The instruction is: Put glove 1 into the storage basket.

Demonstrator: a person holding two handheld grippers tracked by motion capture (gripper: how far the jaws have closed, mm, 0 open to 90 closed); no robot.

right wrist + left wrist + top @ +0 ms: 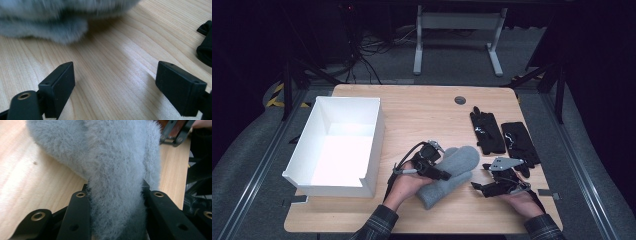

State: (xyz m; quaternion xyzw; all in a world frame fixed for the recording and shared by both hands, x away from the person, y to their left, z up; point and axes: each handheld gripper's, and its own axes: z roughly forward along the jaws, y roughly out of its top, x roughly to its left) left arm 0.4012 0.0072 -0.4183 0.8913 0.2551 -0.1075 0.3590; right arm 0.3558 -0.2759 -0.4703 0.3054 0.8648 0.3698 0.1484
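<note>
Left tool [443, 175] clamped on grey fleece mitten [451, 174], mitten lying mid-bench [422, 115], right of white box [343, 145]. Right tool [115, 82] wide open, empty, low over bare wood near mitten. Risk: slippery fluffy pile, shallow bite; mitten may slide free when lifted.

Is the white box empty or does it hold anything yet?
Empty. The high view shows the white box with a bare floor; the grey mitten and black gloves lie on the table.
</note>
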